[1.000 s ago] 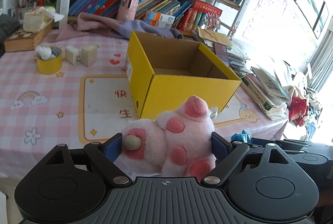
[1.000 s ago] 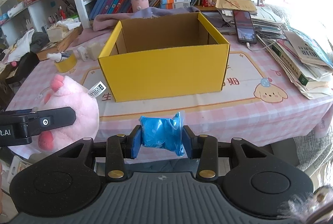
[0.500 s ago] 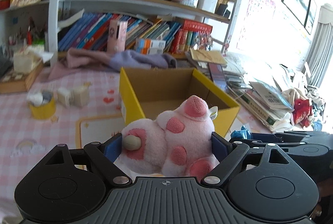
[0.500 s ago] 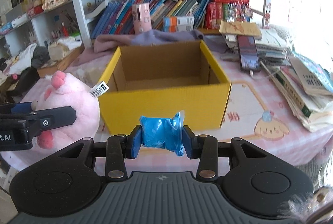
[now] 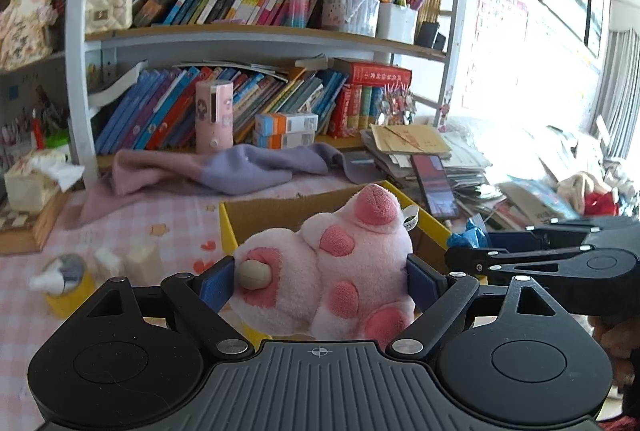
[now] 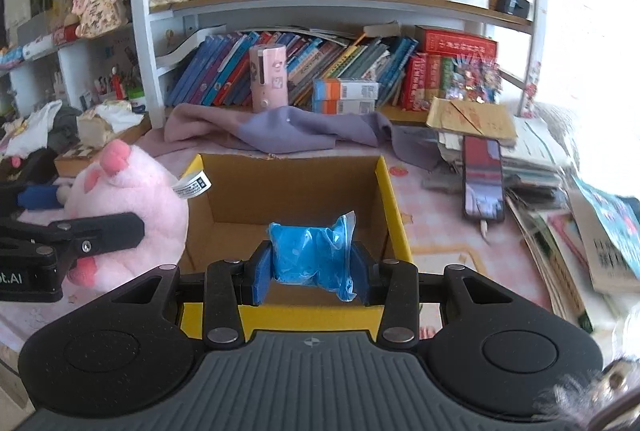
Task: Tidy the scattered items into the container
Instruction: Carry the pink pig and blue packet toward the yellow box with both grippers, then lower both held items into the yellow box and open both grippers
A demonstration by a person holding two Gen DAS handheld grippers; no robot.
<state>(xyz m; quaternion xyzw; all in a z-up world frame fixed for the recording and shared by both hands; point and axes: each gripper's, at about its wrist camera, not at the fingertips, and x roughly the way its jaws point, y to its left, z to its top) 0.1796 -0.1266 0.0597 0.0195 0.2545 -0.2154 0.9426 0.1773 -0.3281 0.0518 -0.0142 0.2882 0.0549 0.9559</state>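
Box: the yellow box (image 6: 394, 215) is sitting open on the surface.
Right gripper (image 6: 311, 267): jaws are pinching a blue packet (image 6: 312, 255) above the box's near edge.
Left gripper (image 5: 320, 281): jaws are clamping a pink plush (image 5: 332, 271) beside the box's left wall.
Tip: carry each well inside the rim, then release — one at a time.

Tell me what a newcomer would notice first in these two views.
First, the pink plush toy squeezed in the left gripper, held at the left edge of the yellow cardboard box. Next, the blue plastic packet clamped in the right gripper above the box's open, empty-looking interior. Behind both, a crowded bookshelf and a purple cloth fill the background.
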